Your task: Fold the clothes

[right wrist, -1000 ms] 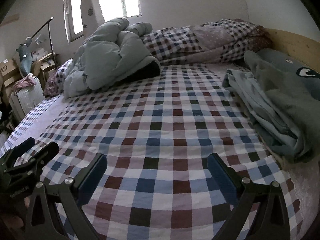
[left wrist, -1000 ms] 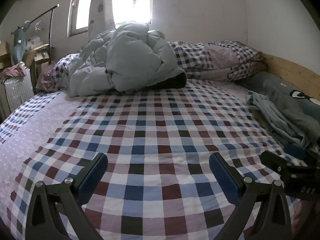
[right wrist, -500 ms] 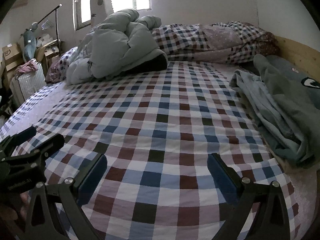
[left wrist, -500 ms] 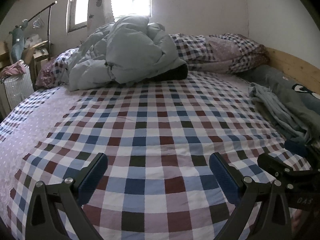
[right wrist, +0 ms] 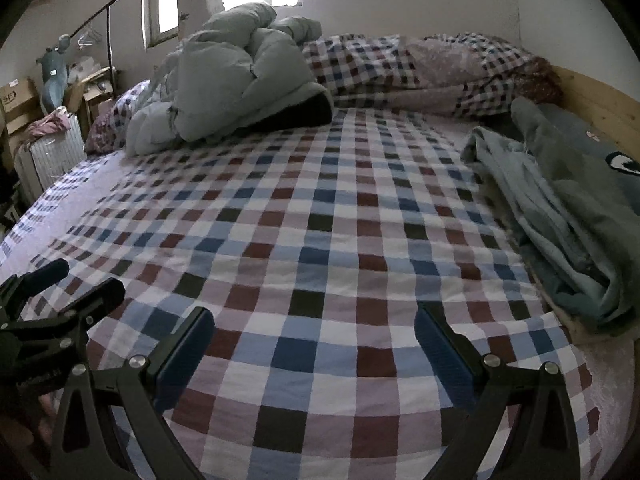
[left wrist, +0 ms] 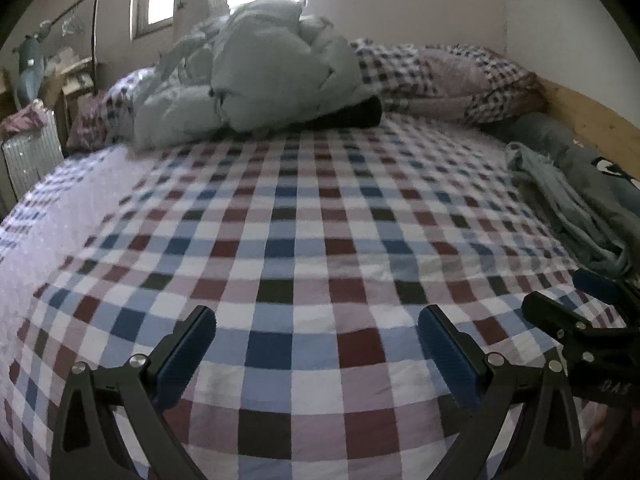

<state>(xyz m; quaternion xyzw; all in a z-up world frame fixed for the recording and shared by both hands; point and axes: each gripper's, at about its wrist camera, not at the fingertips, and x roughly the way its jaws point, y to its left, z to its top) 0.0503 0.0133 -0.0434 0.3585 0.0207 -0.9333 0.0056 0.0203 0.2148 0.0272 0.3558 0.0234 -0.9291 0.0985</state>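
A heap of grey-green clothes (right wrist: 560,208) lies along the bed's right edge; in the left wrist view the same clothes (left wrist: 576,204) lie at the right. My left gripper (left wrist: 316,348) hovers open over the checked sheet with nothing between its fingers. My right gripper (right wrist: 314,346) is open too, low over the sheet, with the clothes to its right and farther away. Each gripper shows in the other's view: the right one (left wrist: 580,320) at the edge beside the clothes, the left one (right wrist: 60,292) at the lower left.
A pale puffy jacket or duvet (right wrist: 240,92) is piled at the head of the bed beside checked bedding (right wrist: 420,64). A wooden bed side (right wrist: 592,92) runs along the right. A white suitcase (right wrist: 48,160), boxes and a clothes rail (right wrist: 108,32) stand at the left.
Both grippers have stayed open and drifted slightly over the sheet; the views have shifted a little. The clothes have not moved.
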